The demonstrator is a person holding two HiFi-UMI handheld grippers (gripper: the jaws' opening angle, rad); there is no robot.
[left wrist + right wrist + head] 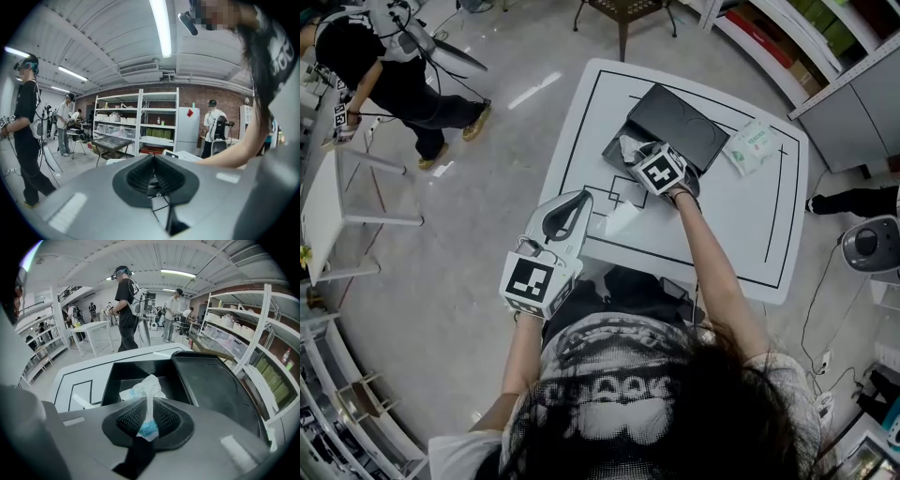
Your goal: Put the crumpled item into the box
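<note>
A black box (630, 141) stands on the white table (750, 225) with its lid (680, 122) folded back to the right. My right gripper (639, 156) is shut on the crumpled item (629, 147), a white and blue wrapper, and holds it over the box's near edge. In the right gripper view the crumpled item (146, 391) sticks up between the fingers (129, 418), with the open box (117, 378) just beyond and the lid (215, 387) at right. My left gripper (582, 198) hangs at the table's near left edge, shut and holding nothing; in the left gripper view the left gripper (153, 164) points into the room.
A green and white packet (752, 147) lies on the table right of the lid. A person (389, 66) stands at the far left beside a white side table (328, 211). Shelving (811, 47) lines the right side, and a grey machine (868, 244) sits on the floor.
</note>
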